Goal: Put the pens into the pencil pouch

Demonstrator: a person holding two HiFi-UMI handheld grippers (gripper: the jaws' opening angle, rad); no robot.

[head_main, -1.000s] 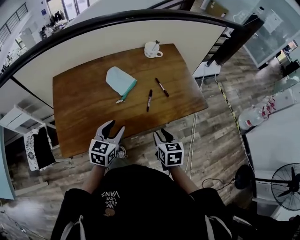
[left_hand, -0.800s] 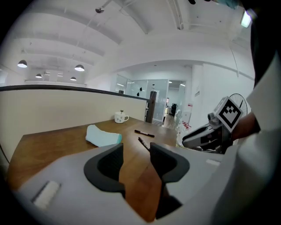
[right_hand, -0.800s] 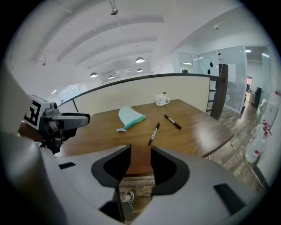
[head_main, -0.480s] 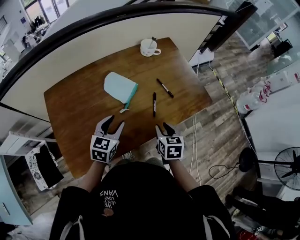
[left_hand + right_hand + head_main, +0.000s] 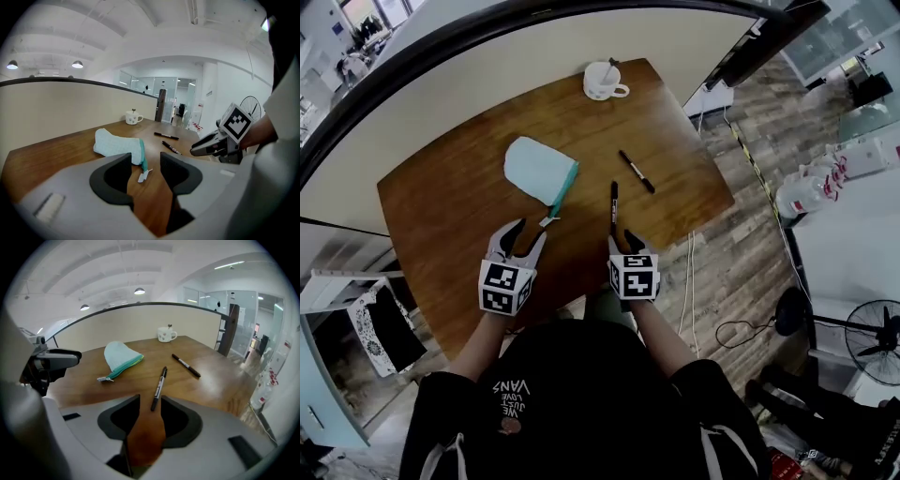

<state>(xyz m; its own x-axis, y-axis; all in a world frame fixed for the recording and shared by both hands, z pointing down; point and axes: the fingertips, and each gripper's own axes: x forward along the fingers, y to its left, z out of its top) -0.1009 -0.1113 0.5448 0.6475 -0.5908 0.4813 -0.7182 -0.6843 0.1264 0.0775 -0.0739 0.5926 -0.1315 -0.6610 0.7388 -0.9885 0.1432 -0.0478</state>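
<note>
Left gripper (image 5: 530, 232) hangs over the near part of the wooden table (image 5: 441, 206); its jaws are wide apart and hold nothing; in the left gripper view (image 5: 145, 159) only bare wood and a small white zip tag (image 5: 143, 175) show in the gap. Right gripper (image 5: 625, 246) is let go too, jaws apart with nothing in them; in the right gripper view (image 5: 150, 401) the near end of a black pen (image 5: 158, 387) shows right at the mouth of the gap, but the pads do not press on it.

From the head view, the pale blue pencil pouch (image 5: 539, 169) lies flat at 12 o'clock from the left gripper; the near pen (image 5: 613, 204) lies at 12 o'clock from the right gripper, just ahead of its tips; a second pen (image 5: 636, 172) lies at 1 o'clock, farther out; a white cup (image 5: 602, 82) stands at the far edge.

Only the head view shows both marker cubes and the person's arms; the left gripper view shows the right gripper (image 5: 211, 143) at 3 o'clock; the right gripper view shows the left one (image 5: 56, 359) at 9 o'clock; the pouch's green zip edge (image 5: 126, 364) is clearest there.
</note>
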